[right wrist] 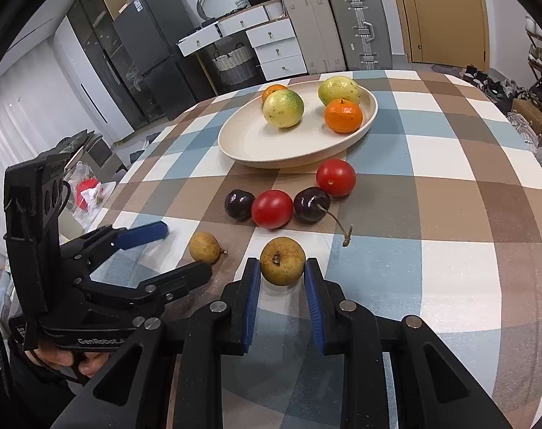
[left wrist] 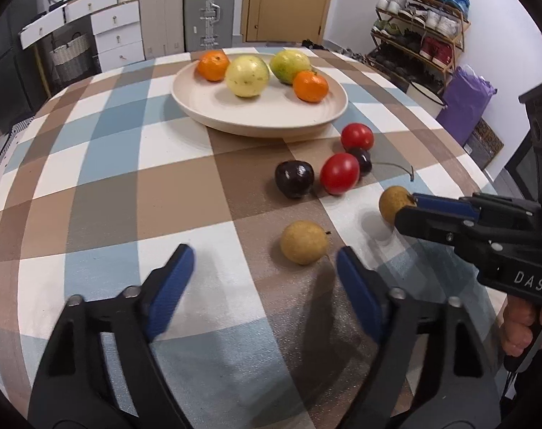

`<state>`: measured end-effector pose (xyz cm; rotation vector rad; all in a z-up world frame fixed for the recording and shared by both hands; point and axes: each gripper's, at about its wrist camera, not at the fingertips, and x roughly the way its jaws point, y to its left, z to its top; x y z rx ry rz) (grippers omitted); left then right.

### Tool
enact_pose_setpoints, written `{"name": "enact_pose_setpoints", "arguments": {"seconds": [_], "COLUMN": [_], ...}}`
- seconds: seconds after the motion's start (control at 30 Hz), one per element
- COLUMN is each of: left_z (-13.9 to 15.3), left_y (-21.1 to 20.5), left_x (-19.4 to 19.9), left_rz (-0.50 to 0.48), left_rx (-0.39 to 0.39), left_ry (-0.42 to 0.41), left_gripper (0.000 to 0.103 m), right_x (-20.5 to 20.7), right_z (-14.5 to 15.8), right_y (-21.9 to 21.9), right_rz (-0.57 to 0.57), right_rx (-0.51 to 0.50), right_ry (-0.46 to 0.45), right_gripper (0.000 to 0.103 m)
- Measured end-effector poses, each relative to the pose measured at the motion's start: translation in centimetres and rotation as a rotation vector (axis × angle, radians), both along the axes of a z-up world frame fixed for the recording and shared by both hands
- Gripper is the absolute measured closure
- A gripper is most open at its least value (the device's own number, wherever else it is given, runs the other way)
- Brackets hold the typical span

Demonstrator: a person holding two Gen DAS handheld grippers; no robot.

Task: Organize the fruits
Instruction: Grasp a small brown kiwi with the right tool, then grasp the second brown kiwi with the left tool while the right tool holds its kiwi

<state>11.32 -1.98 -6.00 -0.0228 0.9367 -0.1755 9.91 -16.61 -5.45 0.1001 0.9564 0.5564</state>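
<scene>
Right gripper (right wrist: 282, 271) pinching small round tan-brown longan (right wrist: 282, 260), short of round cream ceramic plate (right wrist: 292, 157). Left gripper (left wrist: 262, 279) spread, empty. Risk: round fruit squirting out, rolling tableward.

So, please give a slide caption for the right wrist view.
Right claw closing around a brown fruit below the plate.

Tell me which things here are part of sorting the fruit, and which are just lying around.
For the job: round beige plate, two tangerines, two red tomatoes, two dark cherries, two brown longans.
Lying about: grey suitcases, wicker basket, shoe rack.
</scene>
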Motion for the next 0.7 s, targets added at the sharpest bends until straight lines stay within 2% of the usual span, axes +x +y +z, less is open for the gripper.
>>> {"name": "enact_pose_setpoints", "arguments": {"seconds": [0.03,0.07,0.1,0.2,0.7], "left_z": [0.0,0.1,0.2,0.2,2.3], "left_y": [-0.1,-0.1,-0.1,0.0,0.4], "left_x": [-0.1,-0.1,-0.2,-0.2,-1.4], "left_rz": [-0.005,-0.013,-0.017,-0.049,-0.043], "left_rx": [0.001,-0.010,-0.023,-0.079,-0.111], "left_ry": [-0.005,-0.006,-0.011,0.000,-0.066], "left_gripper": [0.039,0.043,0.051,0.082,0.082], "right_x": [0.0,0.0,0.0,0.0,-0.4], "right_z": [0.0,0.0,0.0,0.1,1.0], "right_y": [-0.1,-0.2,-0.2,-0.4,-0.7], "right_rz": [0.000,-0.002,-0.004,-0.006,-0.008], "right_rx": [0.008,0.013,0.012,0.015,0.014], "right_ry": [0.003,0.004,0.002,0.002,-0.022], "right_gripper": [0.078,0.078,0.078,0.078,0.078]}}
